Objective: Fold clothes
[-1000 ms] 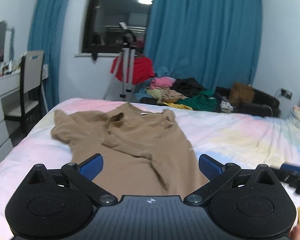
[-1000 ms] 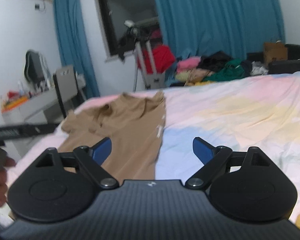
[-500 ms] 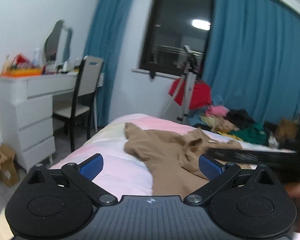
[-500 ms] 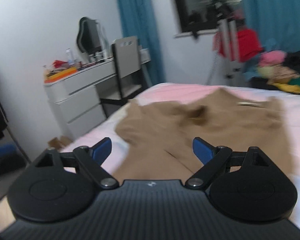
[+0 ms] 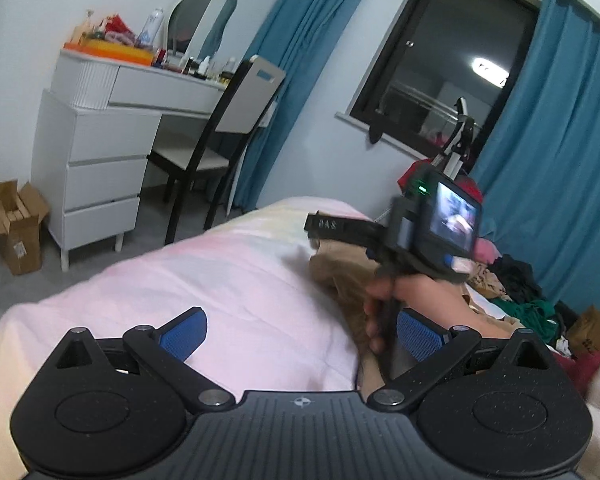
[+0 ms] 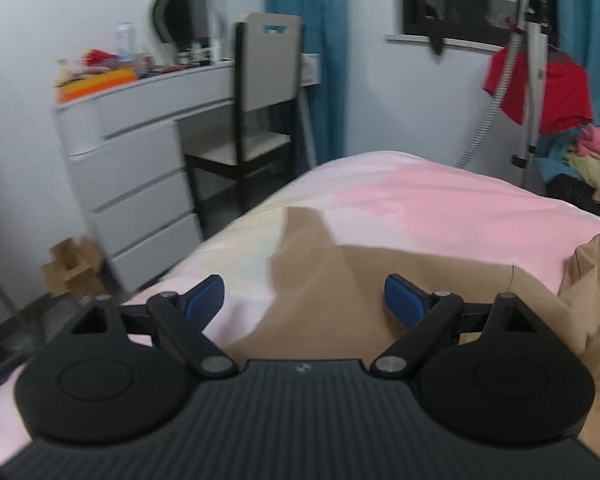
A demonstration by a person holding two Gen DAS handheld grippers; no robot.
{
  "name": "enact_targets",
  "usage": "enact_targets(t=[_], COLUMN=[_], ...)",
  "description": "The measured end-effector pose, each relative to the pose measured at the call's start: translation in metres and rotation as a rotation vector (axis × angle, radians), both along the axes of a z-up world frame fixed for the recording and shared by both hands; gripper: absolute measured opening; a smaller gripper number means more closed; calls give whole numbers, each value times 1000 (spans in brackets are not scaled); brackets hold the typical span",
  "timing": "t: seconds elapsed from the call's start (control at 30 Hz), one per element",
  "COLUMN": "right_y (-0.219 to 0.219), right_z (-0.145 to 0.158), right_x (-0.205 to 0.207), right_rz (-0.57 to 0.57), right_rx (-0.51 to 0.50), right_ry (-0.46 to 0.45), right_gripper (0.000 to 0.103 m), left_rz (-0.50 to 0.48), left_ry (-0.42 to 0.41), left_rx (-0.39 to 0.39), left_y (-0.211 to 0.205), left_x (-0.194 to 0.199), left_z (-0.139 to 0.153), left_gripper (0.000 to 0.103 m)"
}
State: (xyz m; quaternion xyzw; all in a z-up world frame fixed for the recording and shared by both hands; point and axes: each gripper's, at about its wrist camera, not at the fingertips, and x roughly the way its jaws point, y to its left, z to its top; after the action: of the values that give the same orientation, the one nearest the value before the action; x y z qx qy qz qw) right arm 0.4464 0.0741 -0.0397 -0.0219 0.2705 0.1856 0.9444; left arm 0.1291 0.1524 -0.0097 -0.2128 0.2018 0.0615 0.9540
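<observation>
A tan T-shirt (image 6: 340,276) lies spread on the pink bed sheet (image 6: 420,200), its sleeve (image 6: 304,232) pointing toward the bed's left edge. My right gripper (image 6: 304,298) hovers low over that sleeve area. Its jaws are closing, the cloth lies under the gap, and the blue pads (image 6: 404,300) are not pressing on it. My left gripper (image 5: 300,334) stands open over bare sheet (image 5: 220,280), nothing between its fingers. In the left wrist view a person's hand (image 5: 420,292) holds the right tool in front of the bunched shirt (image 5: 340,276), hiding most of it.
A white dresser (image 5: 96,160) with cluttered top, a chair (image 5: 220,136) and a cardboard box (image 5: 16,228) stand left of the bed. A steamer stand with a red garment (image 6: 540,80) and a clothes pile (image 5: 512,280) sit beyond the far edge.
Both views have swung left toward the dresser side of the bed. The right gripper has travelled over the shirt to its left sleeve, and its jaws stand narrower. The right tool now fills the left view's right half.
</observation>
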Motion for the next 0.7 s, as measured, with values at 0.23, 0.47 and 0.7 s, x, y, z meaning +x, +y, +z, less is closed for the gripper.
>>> enact_targets(t=[0.23, 0.47, 0.7], right_y=[-13, -119, -272], right_z=[22, 89, 63], right_x=[-1, -26, -52], right_rz=[20, -90, -440], right_rx=[-10, 227, 372], right_ry=[-62, -224, -157], right_gripper=[8, 8, 8], left_rz=[1, -104, -207], left_ry=[-14, -164, -165], left_rx=[4, -67, -7], left_y=[-10, -21, -58], left_x=[-1, -22, -26], left_z=[-3, 11, 6], left_gripper=[102, 102, 102])
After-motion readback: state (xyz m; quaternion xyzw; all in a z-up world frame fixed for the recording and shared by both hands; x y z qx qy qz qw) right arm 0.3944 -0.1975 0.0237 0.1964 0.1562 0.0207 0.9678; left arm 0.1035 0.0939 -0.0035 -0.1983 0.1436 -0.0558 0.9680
